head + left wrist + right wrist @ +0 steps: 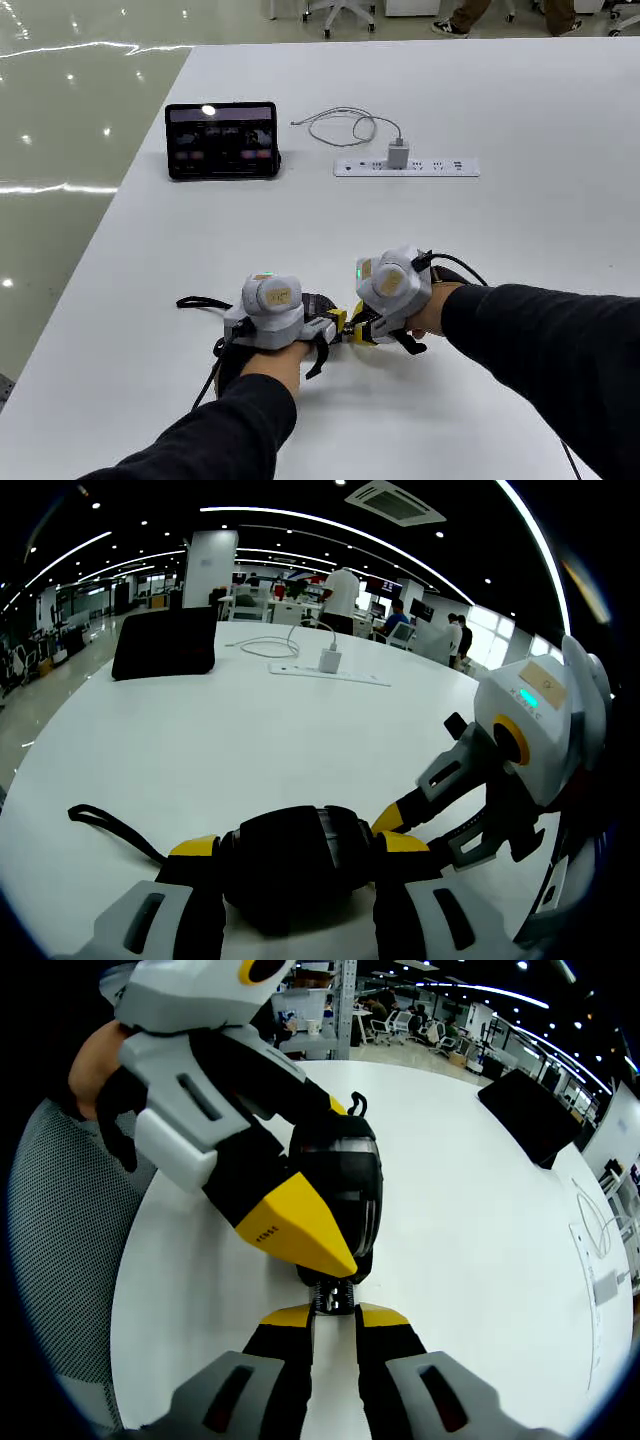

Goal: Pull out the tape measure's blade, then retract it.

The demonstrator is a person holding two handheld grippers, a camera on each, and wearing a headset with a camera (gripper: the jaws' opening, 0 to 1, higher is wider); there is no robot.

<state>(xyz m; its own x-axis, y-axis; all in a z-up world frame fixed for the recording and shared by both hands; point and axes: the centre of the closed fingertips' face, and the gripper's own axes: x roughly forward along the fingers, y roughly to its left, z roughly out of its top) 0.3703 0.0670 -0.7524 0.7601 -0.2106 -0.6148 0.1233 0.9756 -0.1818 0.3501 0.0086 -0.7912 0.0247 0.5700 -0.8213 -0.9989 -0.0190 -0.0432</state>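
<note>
left gripper view. item: black, rounded plastic tape measure (pixel 295 875), lying on the white table (pixel 250 740) at 6 o'clock of the view. left gripper (pixel 300 848): yellow-tipped jaws set wide, one on each flank of the case, clamped on it. thin black wrist strap (pixel 105 823) trails from the case toward 9 o'clock. right gripper (pixel 395 818), grey and white, enters from 3 o'clock, its yellow tips touching the case's right side. at 11 o'clock, well apart: black flat tablet (pixel 165 642), propped upright. at 12 o'clock: white power strip (pixel 345 677) with a white charger block (pixel 330 661) plugged in and a looped white cable (pixel 270 645).

right gripper view. right gripper's own jaws rise from 6 o'clock, nearly closed, pinching the small metal blade hook (pixel 335 1300) at the case mouth. hardly any blade is drawn out. tape measure case sits just above, at centre. left gripper reaches in from 10 o'clock, one yellow fingertip pressed on the case's near side.

head view. both grippers meet tip to tip at 6 o'clock of the table, the tape measure mostly hidden between them. black sleeves (pixel 540 340) on both arms. tablet at 11 o'clock, power strip at 12 o'clock.
</note>
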